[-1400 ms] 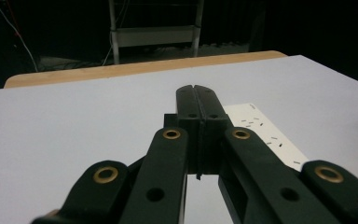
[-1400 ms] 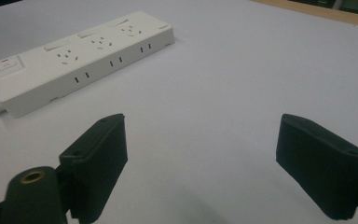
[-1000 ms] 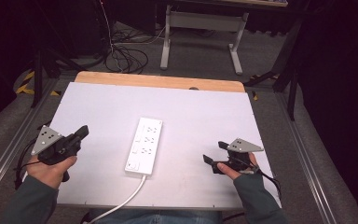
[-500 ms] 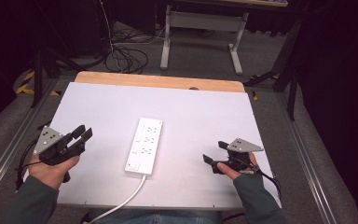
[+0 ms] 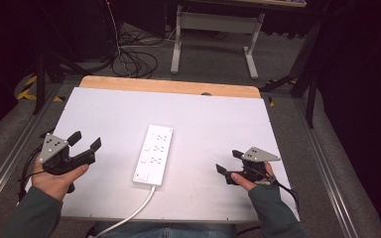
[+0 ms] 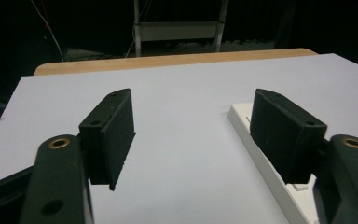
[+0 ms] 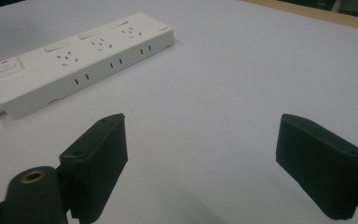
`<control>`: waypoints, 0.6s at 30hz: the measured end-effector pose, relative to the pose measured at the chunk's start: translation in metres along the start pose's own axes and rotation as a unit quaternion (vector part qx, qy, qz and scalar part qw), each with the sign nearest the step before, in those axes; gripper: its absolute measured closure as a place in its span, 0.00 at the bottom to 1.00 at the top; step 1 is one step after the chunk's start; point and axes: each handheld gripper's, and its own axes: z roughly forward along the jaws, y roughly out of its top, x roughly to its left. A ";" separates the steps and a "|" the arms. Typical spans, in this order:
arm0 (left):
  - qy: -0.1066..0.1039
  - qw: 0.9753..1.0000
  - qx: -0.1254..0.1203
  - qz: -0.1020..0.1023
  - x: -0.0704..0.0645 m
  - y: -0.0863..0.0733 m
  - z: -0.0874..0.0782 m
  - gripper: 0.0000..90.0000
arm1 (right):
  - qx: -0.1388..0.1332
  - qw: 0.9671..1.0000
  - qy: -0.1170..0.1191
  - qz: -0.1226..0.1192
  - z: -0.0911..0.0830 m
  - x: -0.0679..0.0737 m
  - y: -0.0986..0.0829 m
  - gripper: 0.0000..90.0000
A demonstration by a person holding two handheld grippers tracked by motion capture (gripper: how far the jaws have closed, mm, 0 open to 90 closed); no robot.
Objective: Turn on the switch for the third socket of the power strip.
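Two grippers flank a single white power strip (image 5: 154, 155) lying flat at the middle of the white tabletop (image 5: 218, 114), its long axis running away from the person and its cord (image 5: 129, 214) trailing off the near edge. At left, the left gripper (image 5: 87, 141) sits near the left edge of the tabletop with jaws apart and nothing between them; in the left gripper view the strip (image 6: 261, 154) lies just beyond the right-hand jaw. At right, the right gripper (image 5: 229, 167) rests low, well apart from the strip, jaws likewise apart and empty; in the right gripper view the strip (image 7: 81, 60) shows its red-marked switch (image 7: 7, 66) at the cord end. Likely hazards: the strip is smooth and wide, so a grasp across its width may slip or skid it sideways; a one-sided push could pivot it about the cord; a jaw landing on the switch could toggle it.
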 end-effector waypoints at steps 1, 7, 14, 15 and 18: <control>-0.001 1.000 0.000 0.000 0.000 0.000 0.000 0.31 | 0.000 1.000 0.000 0.000 0.000 0.000 0.000 0.19; -0.009 1.000 0.002 -0.007 -0.001 0.000 0.002 0.17 | 0.000 1.000 0.000 0.002 0.001 0.000 0.000 0.19; -0.022 1.000 0.005 -0.006 -0.003 0.001 0.005 0.08 | 0.000 1.000 -0.003 -0.001 -0.002 0.000 -0.001 0.19; -0.023 1.000 0.005 -0.006 -0.004 0.001 0.005 0.07 | 0.000 1.000 -0.003 -0.001 -0.002 0.000 -0.001 0.19; -0.027 1.000 0.003 -0.004 -0.003 0.001 0.003 0.06 | -0.002 1.000 -0.004 0.000 -0.003 0.000 0.000 0.19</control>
